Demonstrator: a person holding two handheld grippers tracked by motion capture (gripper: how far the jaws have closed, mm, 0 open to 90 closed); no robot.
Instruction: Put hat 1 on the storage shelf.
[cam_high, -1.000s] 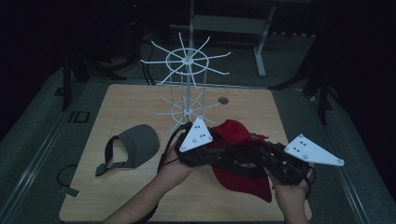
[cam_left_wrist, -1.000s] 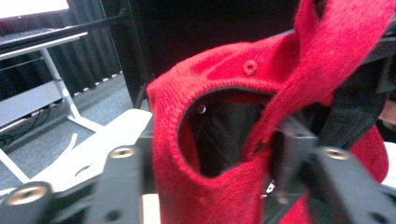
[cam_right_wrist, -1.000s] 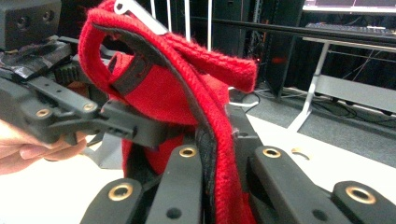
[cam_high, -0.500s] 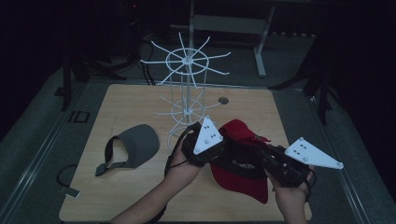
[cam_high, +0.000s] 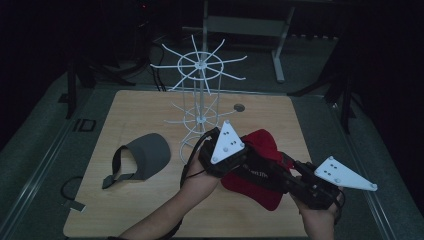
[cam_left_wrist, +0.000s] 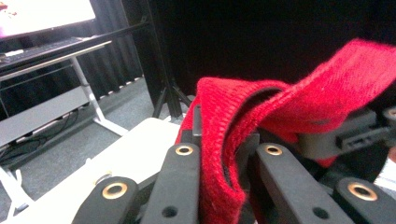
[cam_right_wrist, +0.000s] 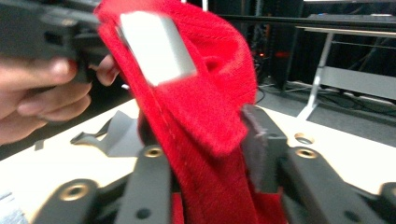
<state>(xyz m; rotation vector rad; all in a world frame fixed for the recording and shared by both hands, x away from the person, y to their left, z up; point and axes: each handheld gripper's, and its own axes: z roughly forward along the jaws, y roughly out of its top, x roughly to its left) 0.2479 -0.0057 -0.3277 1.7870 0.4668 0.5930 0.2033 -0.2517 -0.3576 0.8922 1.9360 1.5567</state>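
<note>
Mid-handover, the left gripper (cam_left_wrist: 224, 158) is clamped on the red cap (cam_high: 260, 167)'s brim while the right gripper (cam_right_wrist: 210, 163)'s jaws have just been opening around the fabric between them; next, lift it toward the white rack (cam_high: 200, 95) beyond.

The red cap (cam_high: 260, 170) is a soft, fuzzy fabric cap with dark lettering across it, seen from above near the front right part of the wooden table (cam_high: 145, 105). It is partly raised off the table, stretched between the two tongs. In the left gripper view, a folded edge of its red cloth (cam_left_wrist: 219, 154) stands pinched upright between the two black jaws, and the rest arches away to the right. In the right gripper view, the cloth (cam_right_wrist: 201, 140) hangs between the jaws, and a pale rectangular label (cam_right_wrist: 156, 46) shows on it.
</note>
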